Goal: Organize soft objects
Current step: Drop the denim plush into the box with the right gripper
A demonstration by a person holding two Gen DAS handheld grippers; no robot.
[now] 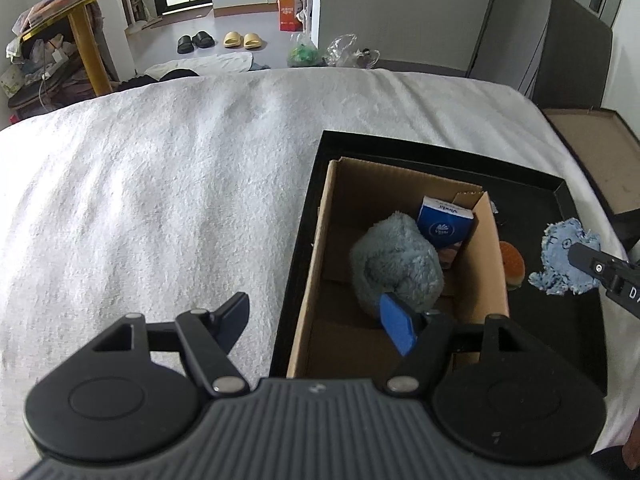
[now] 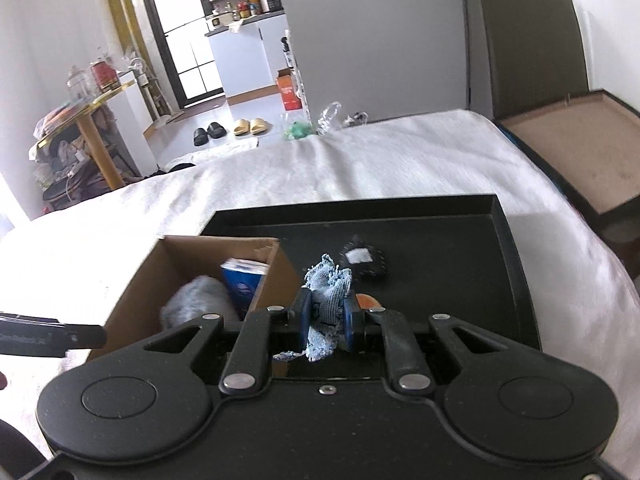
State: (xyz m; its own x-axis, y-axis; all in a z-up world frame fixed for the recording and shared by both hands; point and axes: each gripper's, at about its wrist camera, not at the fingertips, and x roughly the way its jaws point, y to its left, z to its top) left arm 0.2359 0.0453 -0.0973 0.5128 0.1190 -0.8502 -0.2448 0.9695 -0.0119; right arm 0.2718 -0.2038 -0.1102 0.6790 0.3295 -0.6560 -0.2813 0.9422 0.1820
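Note:
A cardboard box (image 1: pixel 316 248) stands in a black tray (image 1: pixel 576 344) on the white bed. Inside it lie a fluffy grey-blue plush (image 1: pixel 396 264) and a blue tissue pack (image 1: pixel 444 224). My left gripper (image 1: pixel 316 320) is open and empty, straddling the box's left wall. My right gripper (image 2: pixel 326 320) is shut on a frayed light-blue denim patch (image 2: pixel 328 292), held above the tray right of the box (image 2: pixel 192 264); the patch also shows in the left wrist view (image 1: pixel 564 256). An orange soft toy (image 1: pixel 512 264) and a black pouch (image 2: pixel 362 262) lie on the tray.
The white blanket (image 1: pixel 160 184) covers the bed to the left of the tray. A brown open case (image 2: pixel 572 140) sits off the bed's right side. Slippers (image 1: pixel 224 40), bags and a cluttered gold-edged table (image 1: pixel 80 12) are on the floor beyond.

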